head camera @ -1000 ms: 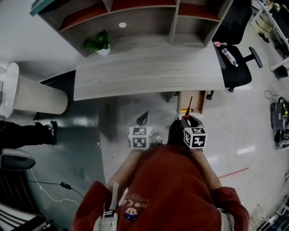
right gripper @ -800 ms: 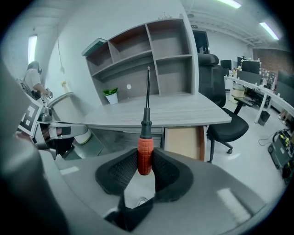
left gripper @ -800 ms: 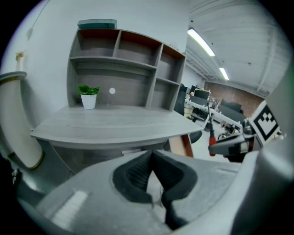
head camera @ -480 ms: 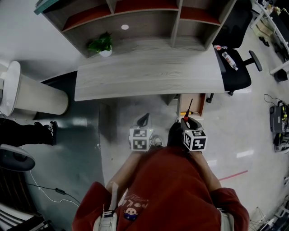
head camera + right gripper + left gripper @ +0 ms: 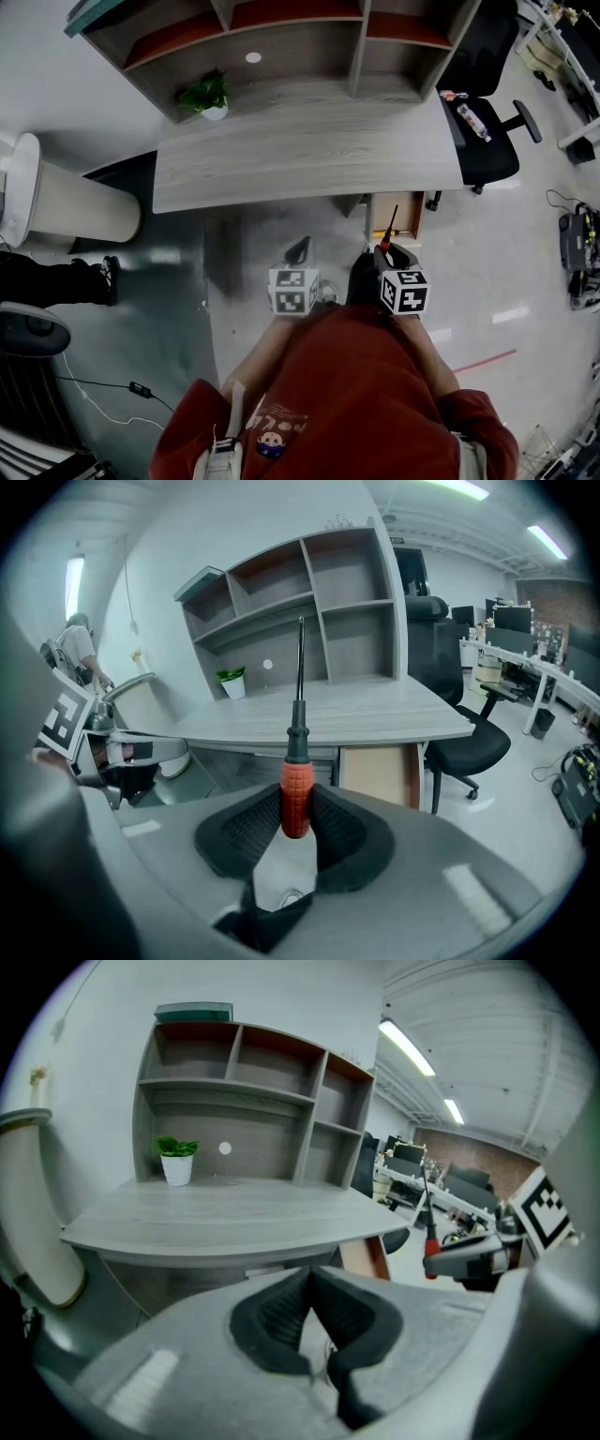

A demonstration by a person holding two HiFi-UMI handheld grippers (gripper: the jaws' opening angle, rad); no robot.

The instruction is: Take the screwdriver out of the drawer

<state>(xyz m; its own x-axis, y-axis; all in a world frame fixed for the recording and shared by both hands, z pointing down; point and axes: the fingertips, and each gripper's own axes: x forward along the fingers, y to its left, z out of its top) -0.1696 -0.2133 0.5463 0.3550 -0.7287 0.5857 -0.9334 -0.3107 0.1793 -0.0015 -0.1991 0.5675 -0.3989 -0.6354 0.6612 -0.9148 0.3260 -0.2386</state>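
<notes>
My right gripper [image 5: 295, 810] is shut on the red handle of a screwdriver [image 5: 295, 789], whose black shaft points up and away toward the desk. In the head view the screwdriver [image 5: 387, 232] sticks out ahead of the right gripper [image 5: 395, 251], just in front of the open wooden drawer [image 5: 397, 214] under the desk's right end. The same screwdriver [image 5: 429, 1232] shows at the right of the left gripper view. My left gripper [image 5: 307, 1309] is shut with nothing between its black pads; it hangs [image 5: 297, 250] to the left of the right one, below the desk edge.
A curved grey desk [image 5: 309, 150] with a shelf unit [image 5: 281, 42] and a small potted plant [image 5: 206, 94] stands ahead. A black office chair [image 5: 492, 131] sits right of the desk. A white cylinder [image 5: 66, 197] stands to the left. A cable [image 5: 103, 394] lies on the floor.
</notes>
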